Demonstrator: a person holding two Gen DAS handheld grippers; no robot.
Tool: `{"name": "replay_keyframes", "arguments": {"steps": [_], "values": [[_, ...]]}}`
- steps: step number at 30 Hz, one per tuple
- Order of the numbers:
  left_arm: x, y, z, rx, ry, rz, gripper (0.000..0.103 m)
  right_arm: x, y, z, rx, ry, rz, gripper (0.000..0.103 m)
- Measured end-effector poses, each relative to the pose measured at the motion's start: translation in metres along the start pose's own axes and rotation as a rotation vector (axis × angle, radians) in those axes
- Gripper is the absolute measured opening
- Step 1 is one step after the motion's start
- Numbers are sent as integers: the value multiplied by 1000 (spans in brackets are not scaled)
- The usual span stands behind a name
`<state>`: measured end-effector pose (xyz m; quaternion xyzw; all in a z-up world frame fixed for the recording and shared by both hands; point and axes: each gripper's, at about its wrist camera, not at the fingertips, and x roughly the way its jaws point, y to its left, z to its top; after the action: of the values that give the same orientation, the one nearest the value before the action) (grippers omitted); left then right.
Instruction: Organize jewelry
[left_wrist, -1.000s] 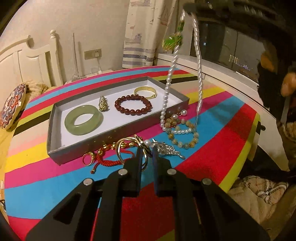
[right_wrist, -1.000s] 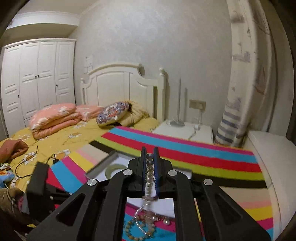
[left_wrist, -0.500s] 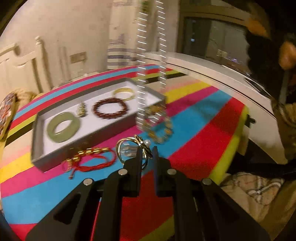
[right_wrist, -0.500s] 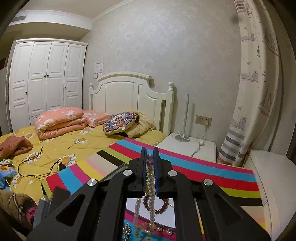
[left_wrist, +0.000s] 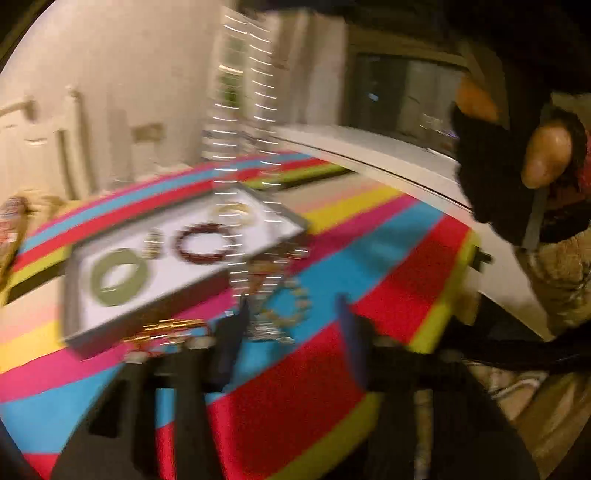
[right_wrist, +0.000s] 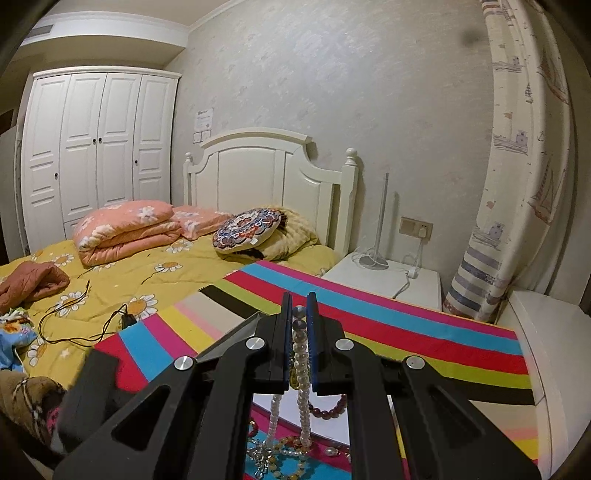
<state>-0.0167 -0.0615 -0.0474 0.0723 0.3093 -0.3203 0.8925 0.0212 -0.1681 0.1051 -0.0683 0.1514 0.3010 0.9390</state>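
Observation:
My right gripper (right_wrist: 299, 308) is shut on a white pearl necklace (right_wrist: 303, 373) and holds it high; its strands hang down over the striped table. In the blurred left wrist view the necklace (left_wrist: 242, 155) hangs over the right end of the grey tray (left_wrist: 75, 321). The tray holds a green jade bangle (left_wrist: 119, 277), a dark red bead bracelet (left_wrist: 205, 242) and a gold bangle (left_wrist: 232, 212). My left gripper (left_wrist: 291, 317) is open and empty, low over the table in front of the tray. A bead bracelet (left_wrist: 290, 302) and a red cord bracelet (left_wrist: 162, 334) lie near it.
The table wears a bright striped cloth (left_wrist: 388, 266). A bed (right_wrist: 147, 266) lies to the left and a white nightstand (right_wrist: 391, 273) behind. A person's gloved hand (left_wrist: 517, 158) is at the right.
My left gripper has opened and let go of the gold ring and silver piece it was shut on. My right gripper has lifted the pearl necklace higher and swung it over the tray's end.

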Motion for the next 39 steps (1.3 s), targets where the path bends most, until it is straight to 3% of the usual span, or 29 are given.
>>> {"name": "replay_keyframes", "arguments": {"steps": [4,8,11,12,13,20,30,39], "values": [[41,-10,2,8,74,-23,31,-2,5,2,-12,-1,2,9],[72,-4,8,-42,150,33,31,-1,3,2,-6,-2,13,9],[88,-7,15,-15,196,94,30,-2,2,0,3,-6,18,9],[89,-9,14,-5,192,104,11,-2,1,-1,6,-8,15,9],[89,-11,14,7,190,113,9,-2,-1,-2,8,-8,11,9],[43,-7,20,-26,40,35,9,4,-29,-15,62,23,-60,9],[-19,15,55,-116,-93,-50,9,3,-55,-22,130,24,-79,9],[-57,18,89,-84,-164,18,9,-2,-51,-12,112,8,-76,9]]}}
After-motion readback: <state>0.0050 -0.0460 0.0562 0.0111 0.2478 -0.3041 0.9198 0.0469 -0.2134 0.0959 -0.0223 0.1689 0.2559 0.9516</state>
